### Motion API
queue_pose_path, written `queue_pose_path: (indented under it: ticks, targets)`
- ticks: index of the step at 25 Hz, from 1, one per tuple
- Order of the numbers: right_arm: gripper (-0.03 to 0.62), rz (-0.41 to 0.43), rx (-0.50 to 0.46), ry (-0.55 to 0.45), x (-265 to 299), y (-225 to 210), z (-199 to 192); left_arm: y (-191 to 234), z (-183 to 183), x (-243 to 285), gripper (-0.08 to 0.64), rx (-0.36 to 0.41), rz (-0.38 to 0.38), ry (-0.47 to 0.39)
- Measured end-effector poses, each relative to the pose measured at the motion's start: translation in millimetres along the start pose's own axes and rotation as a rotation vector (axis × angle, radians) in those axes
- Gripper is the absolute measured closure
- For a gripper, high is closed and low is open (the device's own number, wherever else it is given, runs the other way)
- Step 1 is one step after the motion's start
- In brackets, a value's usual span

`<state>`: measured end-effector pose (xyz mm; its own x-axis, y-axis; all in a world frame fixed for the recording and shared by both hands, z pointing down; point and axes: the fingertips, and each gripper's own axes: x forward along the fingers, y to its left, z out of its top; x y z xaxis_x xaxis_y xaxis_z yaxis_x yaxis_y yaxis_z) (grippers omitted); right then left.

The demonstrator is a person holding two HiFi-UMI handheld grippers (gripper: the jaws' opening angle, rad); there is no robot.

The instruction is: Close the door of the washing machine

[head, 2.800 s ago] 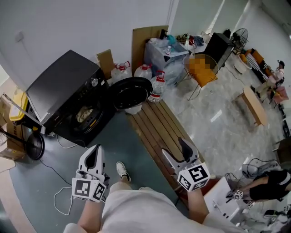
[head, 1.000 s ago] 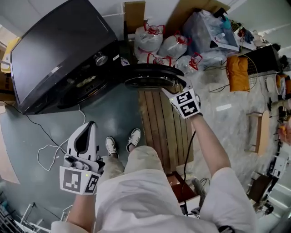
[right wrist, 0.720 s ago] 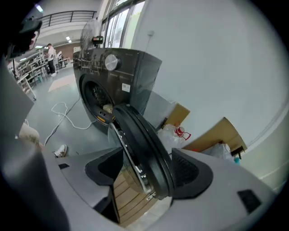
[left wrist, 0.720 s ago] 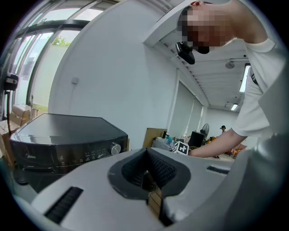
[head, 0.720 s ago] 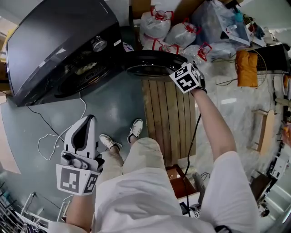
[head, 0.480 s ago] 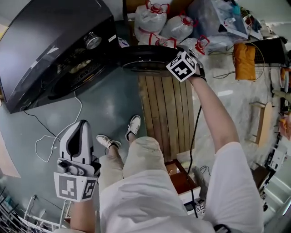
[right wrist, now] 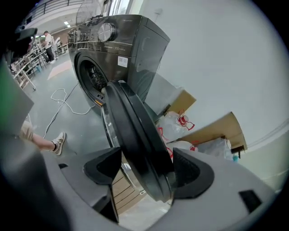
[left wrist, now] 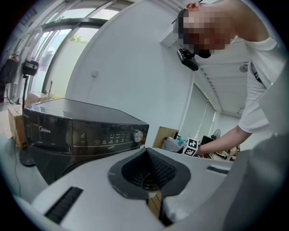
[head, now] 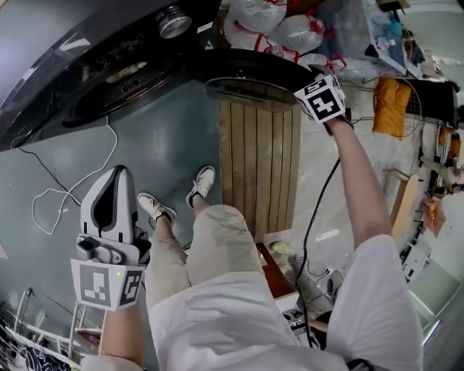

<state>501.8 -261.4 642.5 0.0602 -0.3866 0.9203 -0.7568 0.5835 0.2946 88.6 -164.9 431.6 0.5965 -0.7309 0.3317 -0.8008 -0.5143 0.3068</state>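
Note:
The dark washing machine (head: 72, 65) stands at the upper left, its drum opening (right wrist: 92, 76) uncovered. Its round black door (head: 250, 72) is swung wide open over the wooden boards. My right gripper (head: 310, 74) straddles the door's outer rim (right wrist: 135, 135): the rim sits between the jaws, close against the right pad (right wrist: 189, 173) and apart from the left one. The jaws have just been opening and stand open. My left gripper (head: 119, 174) hangs low by my left leg, shut and empty, pointing toward the machine (left wrist: 81, 131).
A slatted wooden platform (head: 261, 167) lies under the door. Bagged water bottles (head: 268, 22) and cardboard (right wrist: 216, 128) crowd the wall behind it. A white cable (head: 51, 196) trails over the grey floor. My shoes (head: 199, 181) stand beside the platform.
My right gripper has come down over the door's outer rim and its jaws have spread. The left gripper has sunk lower. The door still stands wide open.

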Motion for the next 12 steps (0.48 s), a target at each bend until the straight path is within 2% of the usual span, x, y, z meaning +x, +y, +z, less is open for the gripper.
queue_pose_path:
  ticks: [5, 12]
  targets:
    - [0.262, -0.023, 0.064, 0.035, -6.5, 13.8, -9.0, 27.2, -15.6, -16.2, 0.555, -0.038, 0.004, -0.015]
    - [0.262, -0.059, 0.156, 0.036, -17.3, 40.8, -18.9, 62.8, -27.0, -55.1, 0.555, -0.031, 0.023, -0.031]
